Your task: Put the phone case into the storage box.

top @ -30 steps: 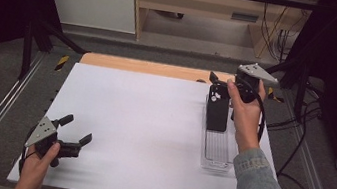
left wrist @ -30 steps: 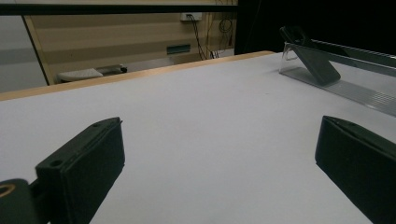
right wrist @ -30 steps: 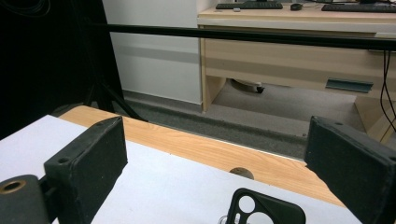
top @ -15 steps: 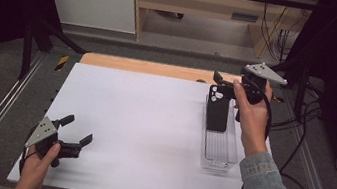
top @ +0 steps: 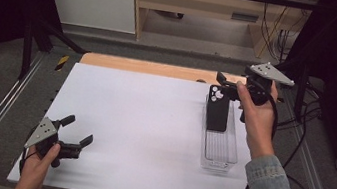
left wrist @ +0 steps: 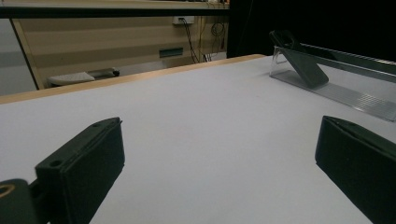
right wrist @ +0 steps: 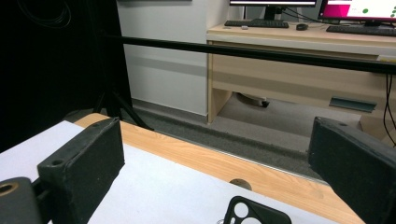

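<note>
While both jaws stand wide apart: right gripper (top: 222, 84) hangs over the far end of the clear tray (top: 218, 155), pinching nothing.
Phone case: the black phone case (top: 217, 109) leans in the tray, its top end just below and in front of the right gripper.
Left gripper: the left gripper (top: 74, 135) sits low near the person's edge of the white table (top: 142, 121), jaws spread wide, nothing between them.
High view: it shows both hands, and the case and tray well apart from the left gripper, off to its right.
Right gripper view: just the top of the case (right wrist: 254, 212) with its camera holes peeks up between the jaws, and past it a wooden table edge (right wrist: 196, 156) and a desk (right wrist: 299, 51).
Left gripper view: from the side, the case (left wrist: 303, 65) leans on a slant in the tray (left wrist: 355, 95), far ahead of the jaws.
</note>
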Demonstrator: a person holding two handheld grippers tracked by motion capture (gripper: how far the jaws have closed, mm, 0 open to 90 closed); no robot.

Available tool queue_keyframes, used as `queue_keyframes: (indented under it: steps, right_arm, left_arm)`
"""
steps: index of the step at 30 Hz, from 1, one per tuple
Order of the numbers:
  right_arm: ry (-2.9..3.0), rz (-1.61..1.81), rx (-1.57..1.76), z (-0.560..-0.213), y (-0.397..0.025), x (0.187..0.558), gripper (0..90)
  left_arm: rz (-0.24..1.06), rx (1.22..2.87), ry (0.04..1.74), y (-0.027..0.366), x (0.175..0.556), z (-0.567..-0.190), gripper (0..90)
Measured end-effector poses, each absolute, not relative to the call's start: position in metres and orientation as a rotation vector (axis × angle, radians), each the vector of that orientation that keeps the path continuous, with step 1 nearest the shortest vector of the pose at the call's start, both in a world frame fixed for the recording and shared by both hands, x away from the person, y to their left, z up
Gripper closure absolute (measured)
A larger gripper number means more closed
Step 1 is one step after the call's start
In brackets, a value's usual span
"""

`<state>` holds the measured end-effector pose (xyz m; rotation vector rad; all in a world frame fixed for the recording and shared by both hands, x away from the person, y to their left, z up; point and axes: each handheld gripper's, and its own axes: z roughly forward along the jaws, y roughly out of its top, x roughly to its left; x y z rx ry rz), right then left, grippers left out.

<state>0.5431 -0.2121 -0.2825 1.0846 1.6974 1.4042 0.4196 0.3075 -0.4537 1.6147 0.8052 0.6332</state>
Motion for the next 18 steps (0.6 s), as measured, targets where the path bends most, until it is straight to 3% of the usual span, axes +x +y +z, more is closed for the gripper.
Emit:
queue_keyframes:
  steps: [18]
  right_arm:
    - [1.625,1.437,1.045,-0.278,-0.224,0.532,3.8]
  left_arm:
    - [0.629,1.618,0.800,0.307,0.419,-0.453,1.4]
